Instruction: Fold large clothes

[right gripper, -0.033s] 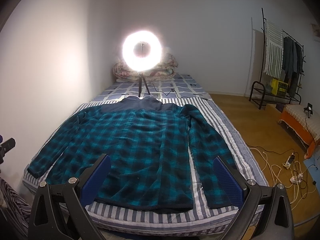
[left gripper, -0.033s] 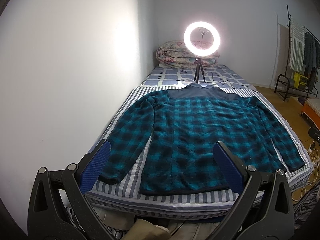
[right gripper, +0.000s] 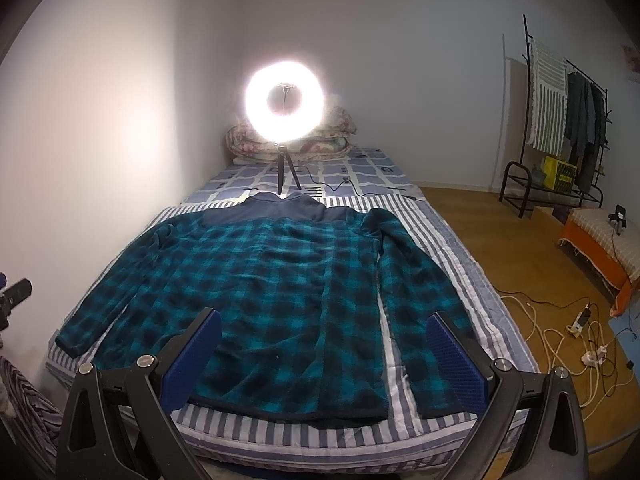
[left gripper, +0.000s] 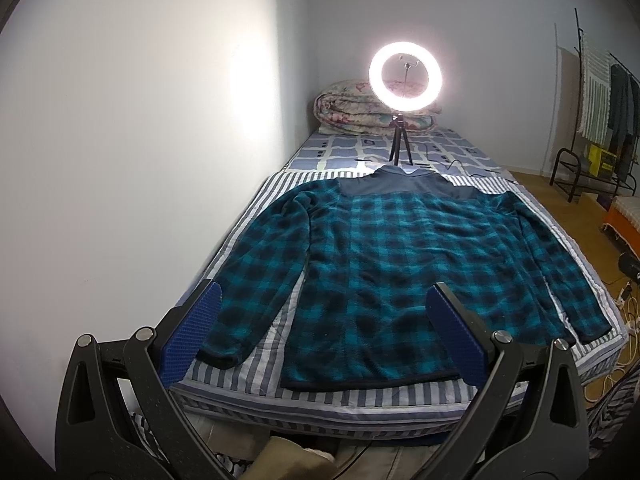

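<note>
Striped bed (left gripper: 256, 368), plaid jacket (left gripper: 400, 264) flat, left tool (left gripper: 324, 328), right tool (right gripper: 324, 344) wide, hovering

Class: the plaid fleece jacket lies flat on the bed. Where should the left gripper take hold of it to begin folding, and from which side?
Probably the cuff of the near-wall sleeve, approached from the foot of the bed. It lies flat, clear of the jacket body, closest to the open left gripper.

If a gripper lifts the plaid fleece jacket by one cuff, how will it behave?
The plaid fleece jacket lies limp and rippled on the bed, so it would likely drape and trail. Its fuzzy pile probably grips well. Its bulk may sag heavily.
</note>
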The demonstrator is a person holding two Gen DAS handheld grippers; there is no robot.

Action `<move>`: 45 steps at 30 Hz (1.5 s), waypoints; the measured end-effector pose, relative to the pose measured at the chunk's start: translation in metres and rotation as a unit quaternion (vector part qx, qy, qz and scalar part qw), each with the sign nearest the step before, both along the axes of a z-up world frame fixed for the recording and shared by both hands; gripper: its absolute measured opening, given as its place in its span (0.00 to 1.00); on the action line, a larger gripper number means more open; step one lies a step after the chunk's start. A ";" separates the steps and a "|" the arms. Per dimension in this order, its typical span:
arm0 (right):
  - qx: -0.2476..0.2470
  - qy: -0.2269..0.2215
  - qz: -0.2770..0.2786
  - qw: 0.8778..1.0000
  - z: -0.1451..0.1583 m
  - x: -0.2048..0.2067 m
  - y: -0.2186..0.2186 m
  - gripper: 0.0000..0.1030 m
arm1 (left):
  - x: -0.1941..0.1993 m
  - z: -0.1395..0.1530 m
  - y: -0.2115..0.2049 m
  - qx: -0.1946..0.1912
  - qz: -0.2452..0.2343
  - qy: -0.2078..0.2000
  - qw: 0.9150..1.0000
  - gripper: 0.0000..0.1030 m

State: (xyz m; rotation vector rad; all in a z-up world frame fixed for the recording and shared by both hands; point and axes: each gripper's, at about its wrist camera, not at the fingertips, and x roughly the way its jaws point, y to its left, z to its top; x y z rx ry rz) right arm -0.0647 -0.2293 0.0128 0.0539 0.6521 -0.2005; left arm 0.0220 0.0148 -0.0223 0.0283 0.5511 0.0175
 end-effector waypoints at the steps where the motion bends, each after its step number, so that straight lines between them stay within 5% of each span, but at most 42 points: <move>1: 0.003 0.000 0.002 1.000 0.000 0.003 0.000 1.00 | 0.001 -0.001 0.002 -0.001 0.002 0.002 1.000 1.00; 10: 0.003 -0.008 0.076 0.997 0.000 0.055 0.028 1.00 | 0.022 -0.026 0.034 -0.012 0.045 0.041 0.998 0.99; 14: 0.037 -0.049 0.132 0.989 0.000 0.084 0.040 1.00 | 0.028 -0.044 0.058 -0.027 0.078 0.070 0.994 0.82; 18: 0.053 -0.036 0.184 0.981 -0.005 0.121 0.058 0.96 | 0.030 -0.069 0.090 -0.083 0.103 0.099 0.986 0.67; 26: 0.130 0.060 0.271 0.952 -0.041 0.169 0.088 0.75 | 0.033 -0.111 0.137 -0.194 0.132 0.150 0.961 0.62; 29: 0.139 0.075 0.267 0.951 -0.052 0.164 0.088 0.75 | 0.049 -0.131 0.157 -0.251 0.138 0.172 0.942 0.62; 37: 0.109 0.081 0.264 0.955 -0.059 0.157 0.088 0.75 | 0.079 -0.184 0.206 -0.327 0.212 0.205 0.898 0.62; 45: 0.111 0.090 0.271 0.952 -0.061 0.159 0.088 0.75 | 0.097 -0.202 0.217 -0.308 0.239 0.211 0.896 0.62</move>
